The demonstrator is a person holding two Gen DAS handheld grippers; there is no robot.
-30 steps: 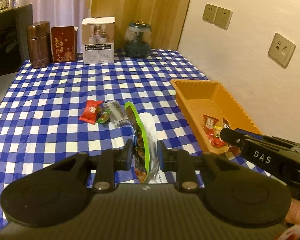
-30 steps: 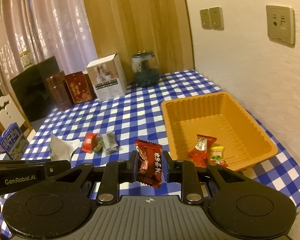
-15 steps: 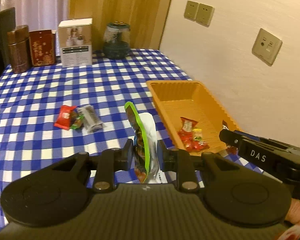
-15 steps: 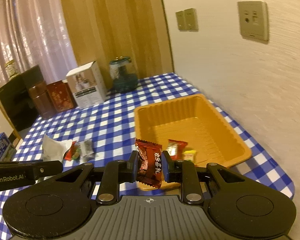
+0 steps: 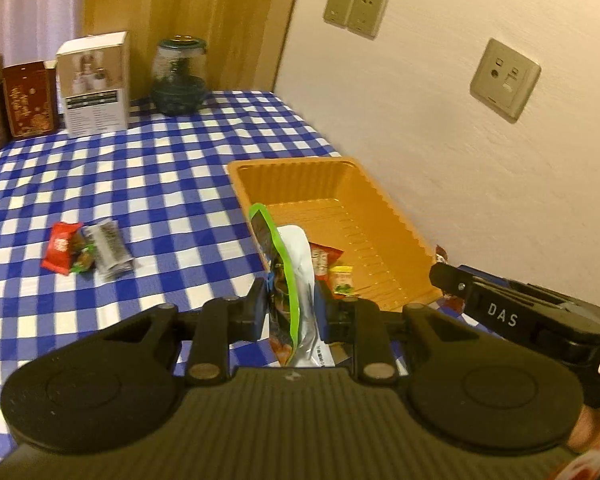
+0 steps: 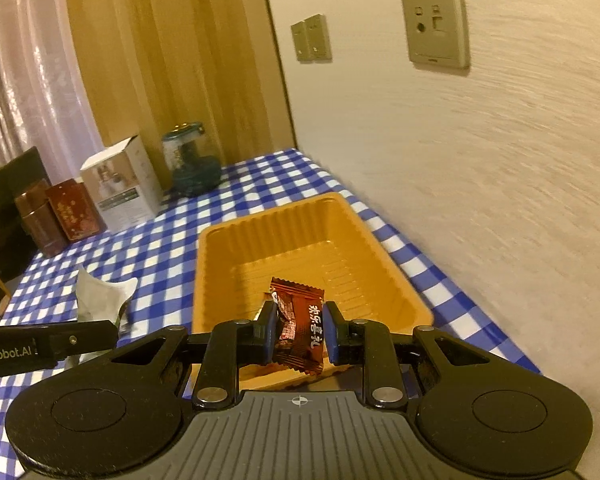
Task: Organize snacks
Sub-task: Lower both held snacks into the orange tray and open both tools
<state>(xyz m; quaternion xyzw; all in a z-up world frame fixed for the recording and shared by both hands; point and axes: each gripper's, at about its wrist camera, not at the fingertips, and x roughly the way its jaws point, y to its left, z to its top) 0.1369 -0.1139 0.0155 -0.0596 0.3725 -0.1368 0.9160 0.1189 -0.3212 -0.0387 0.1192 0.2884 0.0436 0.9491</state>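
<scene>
Well, the table [image 5: 148,176] under its blue checked cloth is the biggest thing before me, running to the far wall, where a white box [image 5: 94,84], a dark glass jar [image 5: 179,76] and a red tin [image 5: 30,98] stand in a row. On the right side of the table, near the wall, sits the orange tray [image 6: 260,248], and that is where the snacks belong; a red packet [image 5: 324,258] and a small yellow one [image 5: 342,278] already lie at its near end.

My right claw [image 6: 300,330] is clenched on a brown candy [image 6: 300,326] and hangs over the near end of the tray. My left claw [image 5: 290,308] is clenched on a green-edged pouch [image 5: 288,280], held upright just beside the tray's near left corner. Out on the cloth to the left, well apart from the tray, a red candy [image 5: 60,246], a small green one [image 5: 82,258] and a grey packet [image 5: 110,248] lie touching in a little heap, waiting their turn.

As I judge it, the step in hand is dropping the brown candy. To do it well I should lower the right claw inside the rim before loosening, so the light wrapper falls flat and doesn't skip over the low wall. I'd aim for the bare ribbed floor farther in, leaving room for the tall pouch, which should go in lying down. The two claws are close, so I'd better release one at a time.
</scene>
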